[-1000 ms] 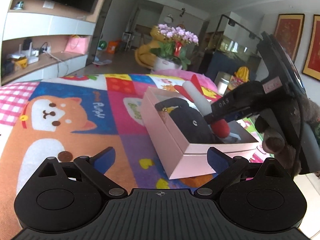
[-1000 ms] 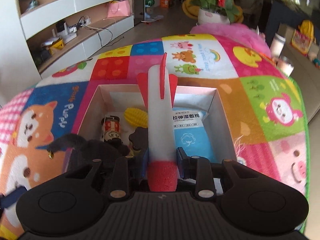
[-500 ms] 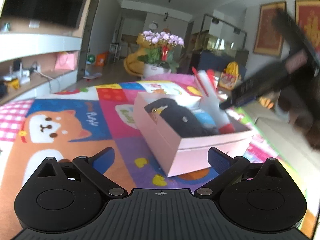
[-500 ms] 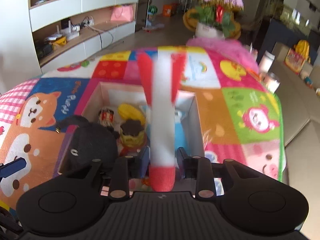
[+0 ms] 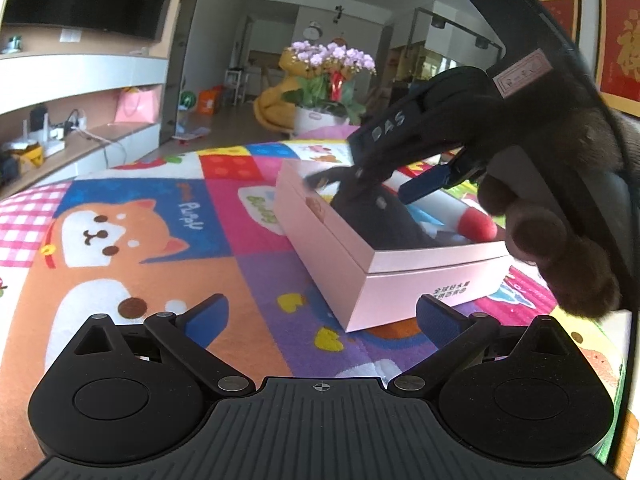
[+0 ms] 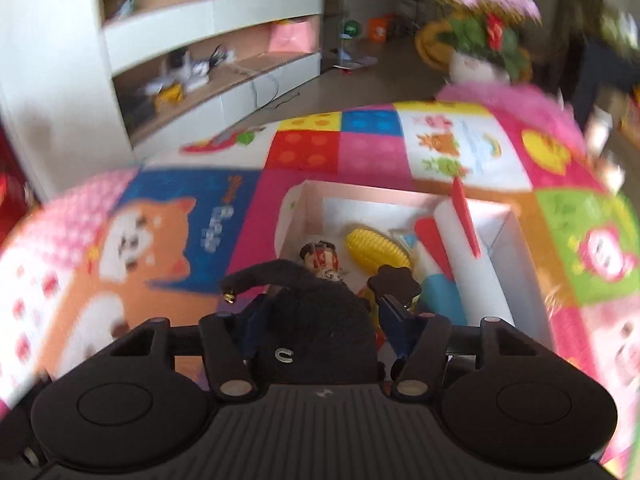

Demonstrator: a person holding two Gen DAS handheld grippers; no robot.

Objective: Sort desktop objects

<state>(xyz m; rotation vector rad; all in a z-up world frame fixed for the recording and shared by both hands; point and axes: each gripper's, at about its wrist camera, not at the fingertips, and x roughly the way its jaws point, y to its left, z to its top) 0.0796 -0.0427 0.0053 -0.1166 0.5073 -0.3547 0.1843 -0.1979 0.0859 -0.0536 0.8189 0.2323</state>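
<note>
Right gripper [image 6: 320, 312] hanging over near end of pink box [image 5: 400, 276], jaws just been opening, now straddling black plush [image 6: 316, 320], grip not clear. Foam rocket [image 6: 452, 248] released, lying lengthwise along box right wall beside yellow toy [image 6: 376, 248]. Left gripper [image 5: 320, 314] standing open, empty, nearer box front.

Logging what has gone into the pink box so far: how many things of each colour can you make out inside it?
Black: 1, the black plush toy
Yellow: 1, the ridged yellow toy
White with red: 1, the foam rocket
Blue: 1, the blue packet
Mixed colours: 2, the small figurine and the brown-topped toy
Total: 6
</note>
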